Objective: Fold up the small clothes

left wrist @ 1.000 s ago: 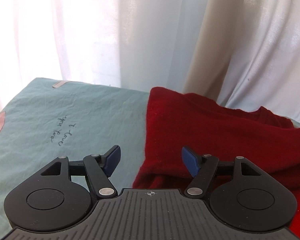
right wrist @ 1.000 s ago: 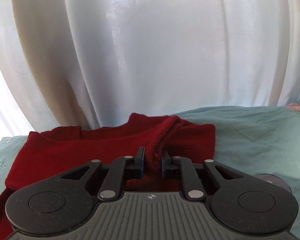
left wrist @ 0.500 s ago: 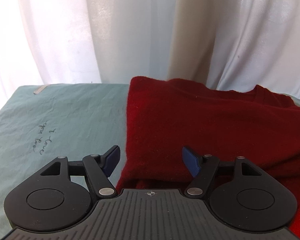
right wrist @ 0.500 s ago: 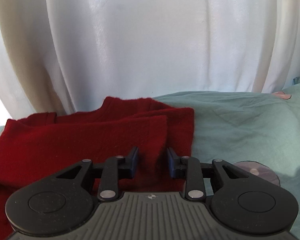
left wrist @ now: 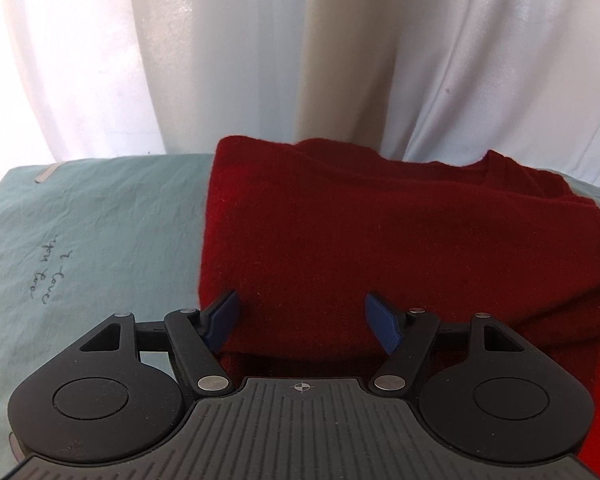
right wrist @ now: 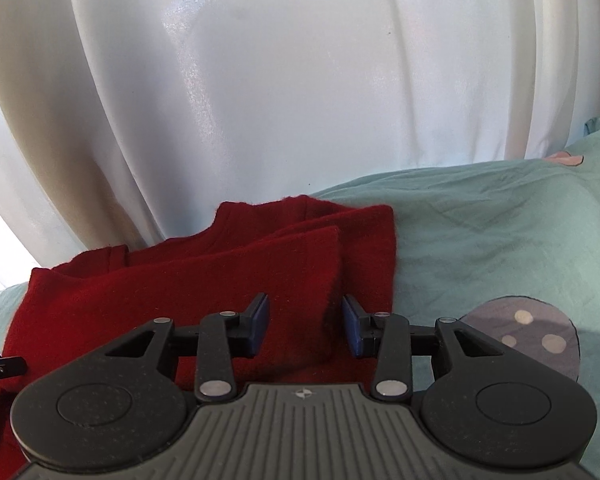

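On the left, the left gripper (left wrist: 302,322) is held with its jaws wide apart and nothing pinched between them; the red sweater (left wrist: 380,248) is spread beneath and ahead of it, and the sweater's left folded edge is seen just beside the left blue pad (left wrist: 224,320). A risk is judged here: if the jaws are closed where they stand, only the top layer may be caught, and the fold beneath could be dragged open. The sweater's near edge is hidden below the gripper body, so how many layers lie there cannot be told.

Further right, the sweater is laid on a pale green sheet (left wrist: 100,220), close against a white curtain (left wrist: 260,60) at the back. Its far corners could be pushed against the curtain if the cloth is shoved forward.

On the right, the right gripper (right wrist: 304,326) is seen with its jaws opening; the sweater's folded flap (right wrist: 240,264) lies between and under the pads, but it is not pressed by them. The flap's right edge runs just inside the right pad (right wrist: 354,330). It is judged that the loose knit could snag on a pad as the gripper is lifted away, so that the flap is pulled askew. The layers at the far right corner are already stepped rather than aligned, and an uneven final fold could result.
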{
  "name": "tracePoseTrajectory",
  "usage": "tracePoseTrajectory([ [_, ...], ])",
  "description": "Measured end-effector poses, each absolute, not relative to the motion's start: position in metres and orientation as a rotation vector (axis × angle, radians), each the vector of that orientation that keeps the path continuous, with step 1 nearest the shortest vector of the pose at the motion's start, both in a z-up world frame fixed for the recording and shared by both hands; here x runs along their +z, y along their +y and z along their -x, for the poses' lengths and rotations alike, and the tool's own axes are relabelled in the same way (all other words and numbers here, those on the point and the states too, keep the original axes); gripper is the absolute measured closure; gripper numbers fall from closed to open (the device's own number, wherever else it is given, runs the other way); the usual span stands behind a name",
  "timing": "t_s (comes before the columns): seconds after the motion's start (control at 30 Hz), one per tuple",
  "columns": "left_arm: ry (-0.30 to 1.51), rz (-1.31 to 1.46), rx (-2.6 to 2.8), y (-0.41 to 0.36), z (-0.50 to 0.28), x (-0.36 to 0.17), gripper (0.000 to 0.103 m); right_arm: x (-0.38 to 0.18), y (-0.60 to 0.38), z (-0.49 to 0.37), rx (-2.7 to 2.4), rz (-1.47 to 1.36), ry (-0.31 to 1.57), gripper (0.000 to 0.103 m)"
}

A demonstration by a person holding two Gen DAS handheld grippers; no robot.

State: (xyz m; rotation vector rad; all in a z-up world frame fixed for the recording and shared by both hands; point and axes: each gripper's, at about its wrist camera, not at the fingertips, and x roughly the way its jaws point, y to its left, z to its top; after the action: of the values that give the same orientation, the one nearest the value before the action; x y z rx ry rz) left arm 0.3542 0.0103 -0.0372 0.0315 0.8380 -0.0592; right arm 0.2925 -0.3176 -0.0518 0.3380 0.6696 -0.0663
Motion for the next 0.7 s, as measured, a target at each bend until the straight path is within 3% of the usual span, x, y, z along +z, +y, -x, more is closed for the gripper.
tracePoseTrajectory([
  [0.43, 0.837, -0.046, -0.05, 0.005, -0.34, -0.039, 0.026, -0.065, -0.335, -0.28, 0.027, -0.661, 0.715, 0.065],
  [0.57, 0.84, -0.04, -0.044, 0.004, -0.339, -0.039, 0.026, -0.074, -0.335, -0.292, 0.007, -0.7, 0.715, 0.088],
  [0.7, 0.841, -0.035, -0.051, 0.005, -0.337, -0.038, 0.026, -0.071, -0.332, -0.292, -0.002, -0.676, 0.694, 0.093],
])
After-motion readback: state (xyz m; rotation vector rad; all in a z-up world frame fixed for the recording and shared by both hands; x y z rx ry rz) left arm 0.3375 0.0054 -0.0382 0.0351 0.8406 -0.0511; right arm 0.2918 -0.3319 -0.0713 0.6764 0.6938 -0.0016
